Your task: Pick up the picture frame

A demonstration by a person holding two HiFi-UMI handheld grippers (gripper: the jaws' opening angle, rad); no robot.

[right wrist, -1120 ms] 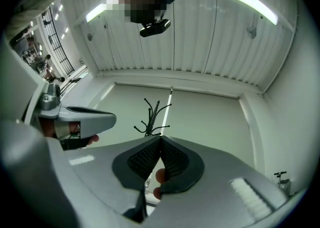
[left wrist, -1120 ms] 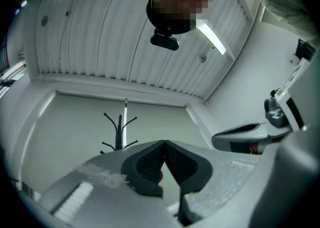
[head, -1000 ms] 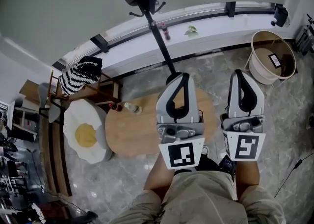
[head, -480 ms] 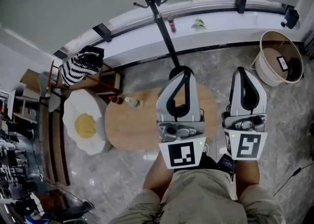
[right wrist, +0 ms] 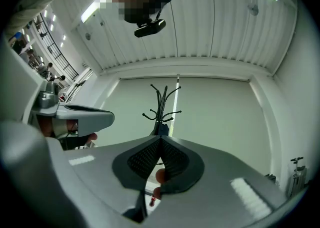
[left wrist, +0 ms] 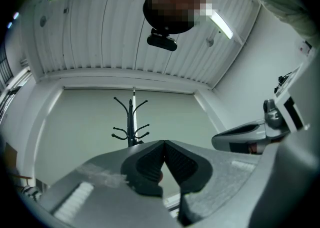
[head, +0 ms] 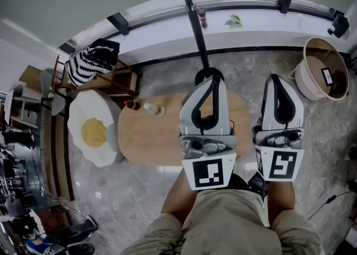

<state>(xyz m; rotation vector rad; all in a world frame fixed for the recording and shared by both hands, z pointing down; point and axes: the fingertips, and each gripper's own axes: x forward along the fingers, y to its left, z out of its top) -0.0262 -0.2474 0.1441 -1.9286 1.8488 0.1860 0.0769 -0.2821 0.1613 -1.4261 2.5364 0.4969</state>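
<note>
Coat stand (head: 196, 22): top cut off at upper edge, foot mostly behind left gripper (head: 210, 79). Flat item (head: 327, 76) in basket (head: 304, 81), beyond right gripper (head: 277, 79): too small to identify.

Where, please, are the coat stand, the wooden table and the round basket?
coat stand (head: 195, 25): head view, on its dark pole.
wooden table (head: 150, 142): head view, on the bare tabletop.
round basket (head: 305, 83): head view, on its outer wall.

I count one wooden table (head: 150, 142); two bottles (head: 131, 105) (head: 152, 109) on it; one coat stand (head: 196, 25) behind it; one egg-shaped cushion (head: 92, 131) left of it; one basket (head: 305, 81) right of it; two grippers near it: left gripper (head: 212, 81), right gripper (head: 277, 79).
</note>
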